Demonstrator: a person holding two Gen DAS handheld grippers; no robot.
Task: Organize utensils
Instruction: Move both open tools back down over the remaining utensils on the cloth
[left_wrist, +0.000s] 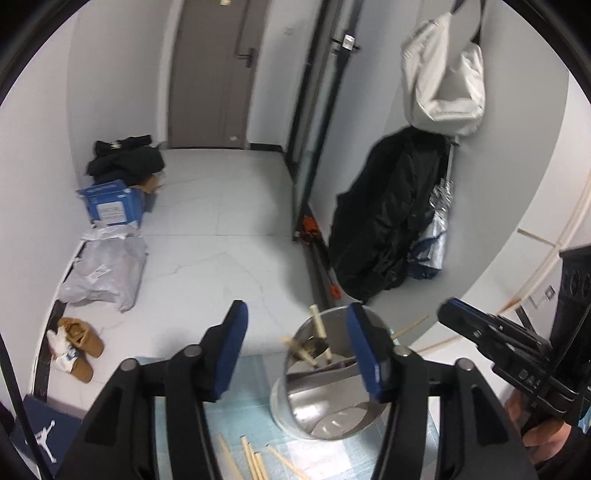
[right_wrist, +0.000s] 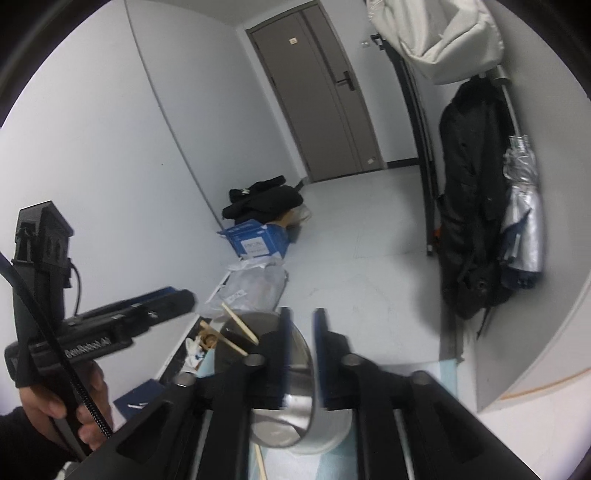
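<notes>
Straddling steel canister (right_wrist: 295, 406) rim, right gripper (right_wrist: 301, 354) jaws parted

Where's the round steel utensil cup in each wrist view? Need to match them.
Left wrist view: round steel utensil cup sits bottom centre-right, wooden chopsticks sticking out, behind the right blue pad.
Right wrist view: the cup sits bottom centre, its rim between the two fingers.
Shared landmark: blue cardboard box on the floor by the wall.
</notes>
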